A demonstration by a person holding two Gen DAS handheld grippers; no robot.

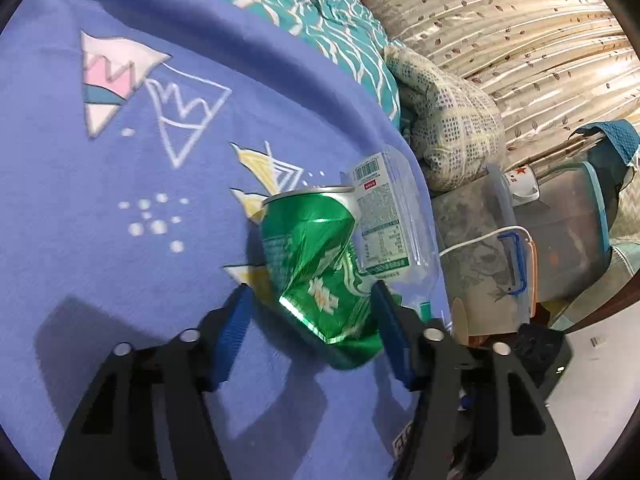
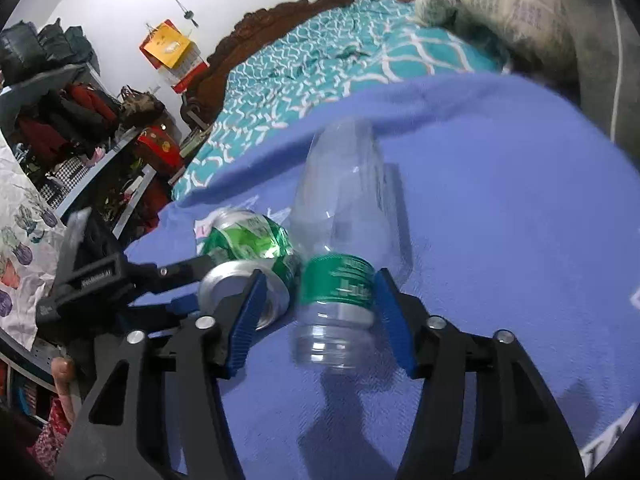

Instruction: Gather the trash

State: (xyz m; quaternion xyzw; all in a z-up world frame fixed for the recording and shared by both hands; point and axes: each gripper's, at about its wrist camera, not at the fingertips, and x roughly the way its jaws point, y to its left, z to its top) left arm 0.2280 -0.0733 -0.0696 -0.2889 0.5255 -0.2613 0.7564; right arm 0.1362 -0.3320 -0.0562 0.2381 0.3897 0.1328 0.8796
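A crushed green can (image 1: pixel 316 264) lies on the blue blanket (image 1: pixel 120 184). My left gripper (image 1: pixel 310 294) is open, its blue pads on either side of the can's near end. A clear plastic bottle (image 1: pixel 384 220) with a white and green label lies just right of the can. In the right wrist view the bottle (image 2: pixel 340 240) lies between the open jaws of my right gripper (image 2: pixel 318 284), the right pad touching its green label. The can (image 2: pixel 256 256) sits left of the bottle, and the left gripper (image 2: pixel 176 280) reaches around it from the left.
A teal patterned quilt (image 2: pixel 304 72) and a folded checked blanket (image 1: pixel 448 120) lie at the bed's far end. Plastic storage bins (image 1: pixel 560 232) and a curtain (image 1: pixel 520 20) stand past the bed's edge. Cluttered shelves (image 2: pixel 80 120) stand left of the bed.
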